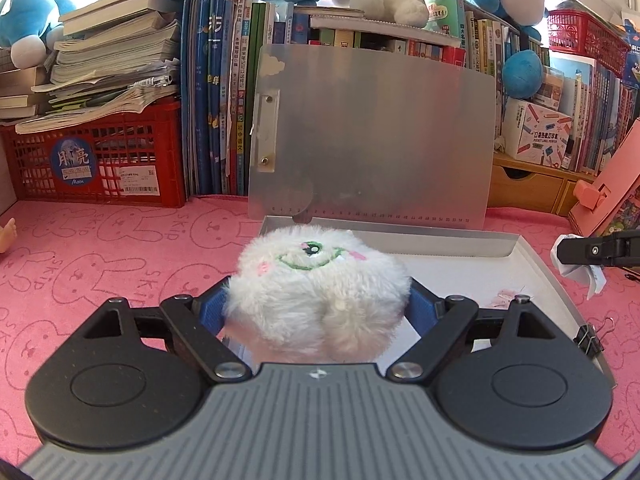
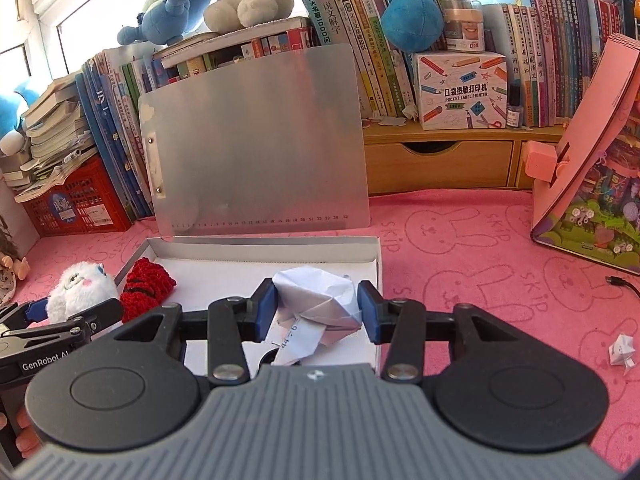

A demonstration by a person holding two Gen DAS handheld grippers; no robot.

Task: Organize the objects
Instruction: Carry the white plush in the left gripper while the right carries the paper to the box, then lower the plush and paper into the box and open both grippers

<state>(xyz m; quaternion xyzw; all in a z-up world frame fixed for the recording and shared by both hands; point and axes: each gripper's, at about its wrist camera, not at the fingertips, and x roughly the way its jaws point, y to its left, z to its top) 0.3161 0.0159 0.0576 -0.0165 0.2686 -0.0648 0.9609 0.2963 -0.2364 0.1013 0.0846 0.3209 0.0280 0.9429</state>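
Your left gripper (image 1: 318,306) clamps fluffy white plush ball with stitched green smile (image 1: 320,280), held over left edge of shallow white cardboard box (image 1: 532,264). Your right gripper (image 2: 317,311) pinches crumpled white paper wad (image 2: 320,300) above box interior. Red knitted piece (image 2: 148,288) lies in box's left corner.

"POCKET LABEL PRINTER" on box (image 2: 460,90)

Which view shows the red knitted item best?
Right wrist: the red knitted item lies in plain sight at the left edge of the white box. The left wrist view does not show it; the white plush fills the foreground there.
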